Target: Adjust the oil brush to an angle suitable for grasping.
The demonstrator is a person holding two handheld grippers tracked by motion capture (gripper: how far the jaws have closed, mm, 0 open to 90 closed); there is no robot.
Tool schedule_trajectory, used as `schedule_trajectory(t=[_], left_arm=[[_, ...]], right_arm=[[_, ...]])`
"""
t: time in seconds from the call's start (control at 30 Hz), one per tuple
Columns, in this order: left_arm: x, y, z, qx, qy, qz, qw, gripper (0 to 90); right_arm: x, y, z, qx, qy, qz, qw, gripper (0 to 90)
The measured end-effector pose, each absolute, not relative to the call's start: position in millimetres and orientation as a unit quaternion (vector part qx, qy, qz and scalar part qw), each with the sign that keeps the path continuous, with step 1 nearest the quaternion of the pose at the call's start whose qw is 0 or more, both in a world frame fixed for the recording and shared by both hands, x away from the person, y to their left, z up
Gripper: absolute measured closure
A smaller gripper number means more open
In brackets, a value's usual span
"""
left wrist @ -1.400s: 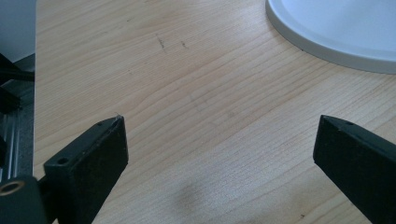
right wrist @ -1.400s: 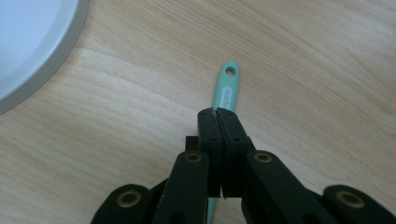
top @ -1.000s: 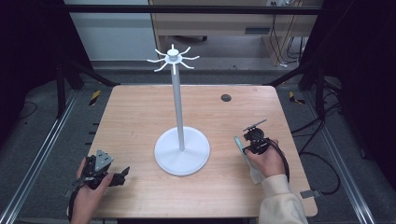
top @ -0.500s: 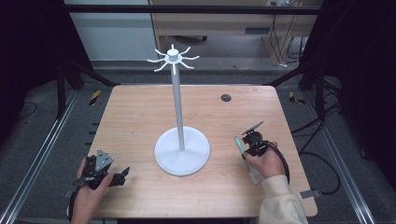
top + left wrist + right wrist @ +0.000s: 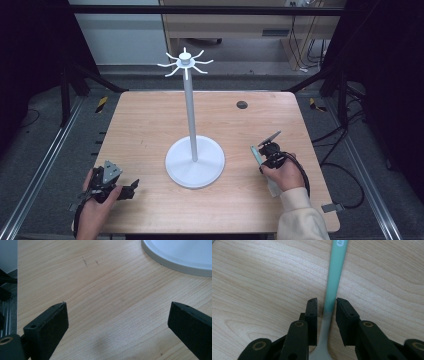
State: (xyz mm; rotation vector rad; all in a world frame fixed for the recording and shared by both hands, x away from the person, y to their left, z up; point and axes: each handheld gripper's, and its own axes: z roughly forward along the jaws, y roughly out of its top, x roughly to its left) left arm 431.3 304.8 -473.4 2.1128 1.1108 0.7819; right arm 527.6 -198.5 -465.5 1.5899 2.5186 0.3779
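Looks like pickup time: right gripper (image 5: 326, 312) clamped on the mint-green plastic-handled spoon (image 5: 334, 277); left gripper (image 5: 117, 322) idle, jaws spread. Lifting's probably next.

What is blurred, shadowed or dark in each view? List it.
High view: surroundings beyond the table are dark. Left gripper view: sharp wood grain, a soft shadow between the open jaws. Right gripper view: the teal utensil handle looks slightly soft; jaws are crisp.

The wooden table (image 5: 150, 125) has a pale grain and rounded corners, with a small dark round cap (image 5: 242, 104) near its far edge. Around it lies grey floor (image 5: 45, 130) with metal rails (image 5: 40, 172) and black cables (image 5: 350, 175). Behind – a white wall panel (image 5: 117, 37) and a wooden cabinet (image 5: 225, 22), dimly lit.
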Motion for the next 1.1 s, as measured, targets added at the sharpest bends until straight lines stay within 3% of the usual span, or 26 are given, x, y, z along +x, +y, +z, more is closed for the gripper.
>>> schedule_trajectory(t=[0.63,1.1], left_arm=[[432,303,-474,0.803,0.417,0.293,0.308,2.7],[432,303,-474,0.804,0.417,0.293,0.307,2.7]], right_arm=[[529,-202,-468,0.539,0.829,0.129,0.068,82.3],[527,-206,-449,0.537,0.82,0.18,0.089,82.6]])
